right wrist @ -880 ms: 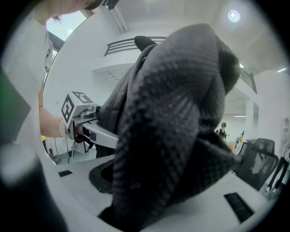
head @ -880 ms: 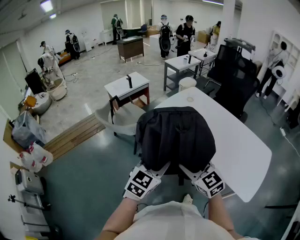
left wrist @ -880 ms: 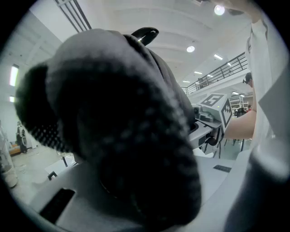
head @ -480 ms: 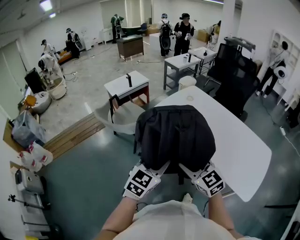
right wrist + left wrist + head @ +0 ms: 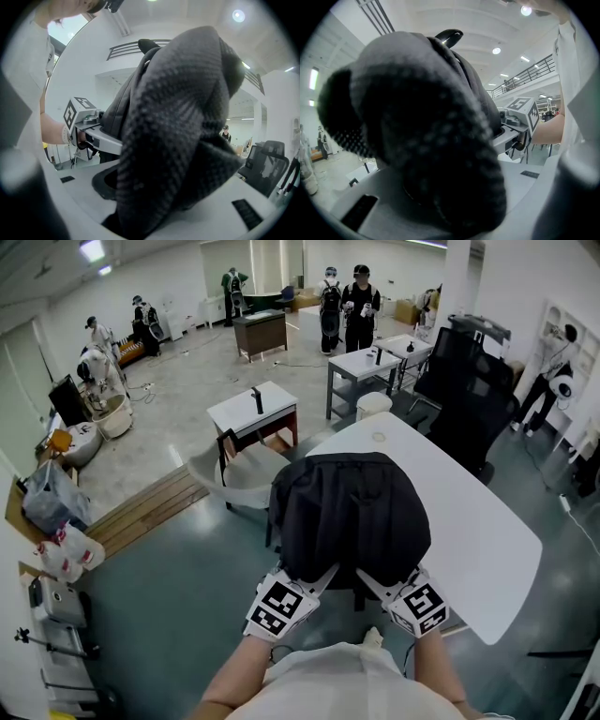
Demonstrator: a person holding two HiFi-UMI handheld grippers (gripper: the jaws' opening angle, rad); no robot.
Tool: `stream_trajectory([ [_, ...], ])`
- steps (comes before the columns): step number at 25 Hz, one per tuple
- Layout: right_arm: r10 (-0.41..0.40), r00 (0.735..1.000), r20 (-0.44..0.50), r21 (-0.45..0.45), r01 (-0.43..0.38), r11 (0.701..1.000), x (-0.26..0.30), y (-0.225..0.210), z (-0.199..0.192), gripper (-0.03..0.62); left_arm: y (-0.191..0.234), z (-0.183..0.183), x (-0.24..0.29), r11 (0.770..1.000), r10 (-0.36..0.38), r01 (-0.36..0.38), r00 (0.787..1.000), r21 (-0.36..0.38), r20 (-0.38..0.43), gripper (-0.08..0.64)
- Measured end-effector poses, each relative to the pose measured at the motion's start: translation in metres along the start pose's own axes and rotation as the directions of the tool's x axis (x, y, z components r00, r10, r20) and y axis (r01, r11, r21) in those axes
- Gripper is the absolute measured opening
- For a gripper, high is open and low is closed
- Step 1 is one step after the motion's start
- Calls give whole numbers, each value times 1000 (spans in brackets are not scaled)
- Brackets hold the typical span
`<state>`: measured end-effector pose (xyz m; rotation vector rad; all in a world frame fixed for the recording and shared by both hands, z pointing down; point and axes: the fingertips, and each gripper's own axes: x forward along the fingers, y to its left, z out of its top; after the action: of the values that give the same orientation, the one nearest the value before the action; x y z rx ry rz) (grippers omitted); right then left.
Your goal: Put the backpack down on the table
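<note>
A black backpack (image 5: 352,517) hangs in front of me over the near left end of the white table (image 5: 478,521). Whether its bottom touches the tabletop is hidden. My left gripper (image 5: 314,579) and right gripper (image 5: 375,582) reach under its near side, their tips covered by the fabric. In the left gripper view a padded mesh strap of the backpack (image 5: 426,126) fills the jaws, which are closed on it. The right gripper view shows the same: thick padded strap (image 5: 178,126) pinched between the jaws. Each gripper view also shows the other gripper's marker cube (image 5: 520,108) (image 5: 75,112).
A grey chair (image 5: 239,474) stands just left of the table. A black office chair (image 5: 469,399) is at the table's far side. Beyond are a white stool (image 5: 373,406), small desks (image 5: 253,413) and several people. A small round object (image 5: 379,438) lies at the table's far end.
The backpack and both grippers have kept their places. Only the people far back in the room have shifted.
</note>
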<state>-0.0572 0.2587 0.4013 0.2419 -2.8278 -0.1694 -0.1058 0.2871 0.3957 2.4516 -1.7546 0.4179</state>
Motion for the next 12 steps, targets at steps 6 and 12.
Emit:
stream_trajectory([
  [6, 8, 1000, -6, 5, -8, 1000, -3, -3, -4, 221, -4, -1, 5, 1000, 0, 0, 1000, -9, -7, 124],
  [12, 14, 1000, -3, 10, -14, 1000, -5, -20, -8, 219, -4, 3, 21, 1000, 7, -7, 1000, -16, -10, 124],
])
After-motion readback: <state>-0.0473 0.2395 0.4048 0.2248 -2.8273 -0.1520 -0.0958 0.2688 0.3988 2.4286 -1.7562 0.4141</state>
